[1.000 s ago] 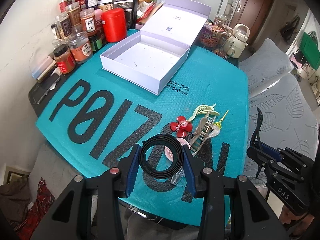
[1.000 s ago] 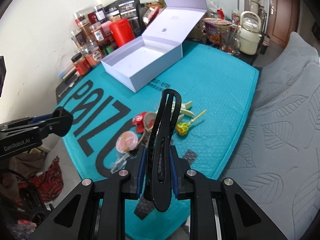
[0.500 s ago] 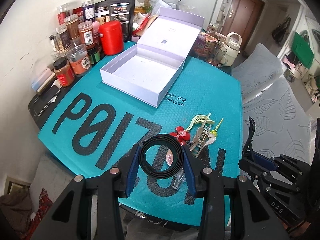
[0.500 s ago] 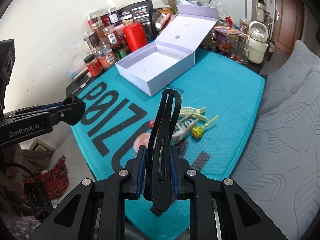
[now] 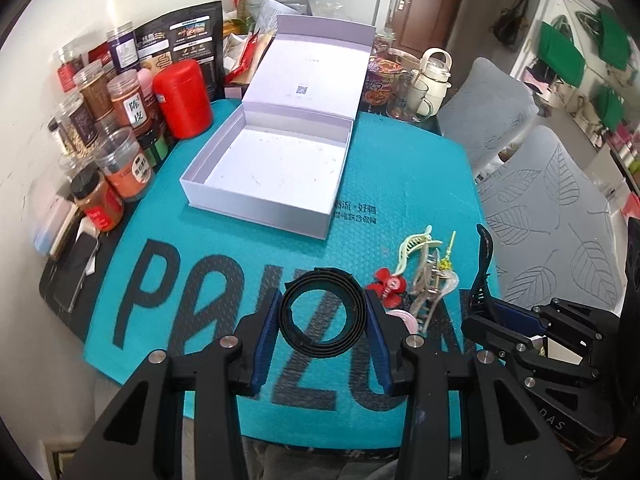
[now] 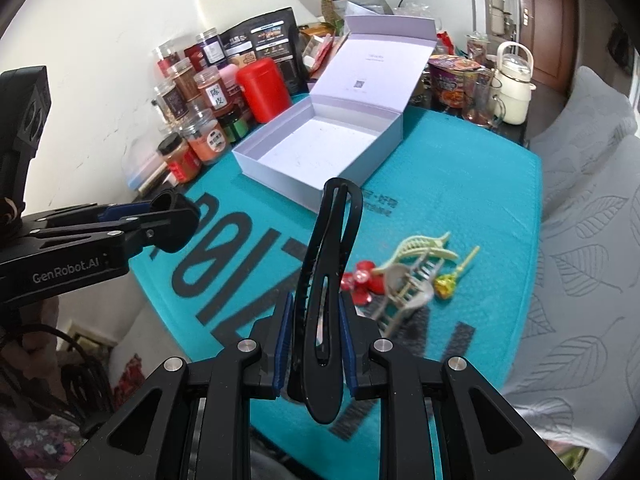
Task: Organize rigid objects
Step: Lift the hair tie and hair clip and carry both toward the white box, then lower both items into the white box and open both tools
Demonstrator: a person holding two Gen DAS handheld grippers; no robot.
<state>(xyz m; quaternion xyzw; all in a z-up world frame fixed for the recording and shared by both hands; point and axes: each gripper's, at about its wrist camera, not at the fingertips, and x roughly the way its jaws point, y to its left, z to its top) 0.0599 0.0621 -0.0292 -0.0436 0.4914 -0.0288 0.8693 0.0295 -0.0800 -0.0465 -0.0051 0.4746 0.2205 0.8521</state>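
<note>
- Left wrist view, nearest: the left gripper [image 5: 324, 320] is clamped on a black ring [image 5: 324, 312], its blue pads pressing the ring from both sides. The ring is held in the air above the near edge of the teal mat [image 5: 224, 248].
- Right wrist view, nearest: the right gripper [image 6: 314, 344] is closed on a long black hair clip [image 6: 326, 288], which stands up between the fingers and points toward the far side of the mat.
- Just beyond, toward the mat's near right corner, lies a small heap of loose pieces touching one another: a red flower clip [image 5: 386, 286], a pale green claw clip [image 5: 416, 246], a clear comb-like clip [image 6: 404, 294] and a yellow-headed pin [image 6: 448, 282].
- Further on, at the far half of the mat, sits the open white box [image 5: 256, 204], lid tipped back. Nothing shows inside it but a few specks.
- Behind the box, along the far left edge, stand spice jars [image 5: 124, 164] and a red canister [image 5: 182, 98].
- Step in hand, as I judge it: both picks are made and the carry to the box is under way, nothing placed yet.
- Next move calls for bringing each piece over the box's near wall, lowering inside, then releasing one at a time so the tools don't crowd each other.
</note>
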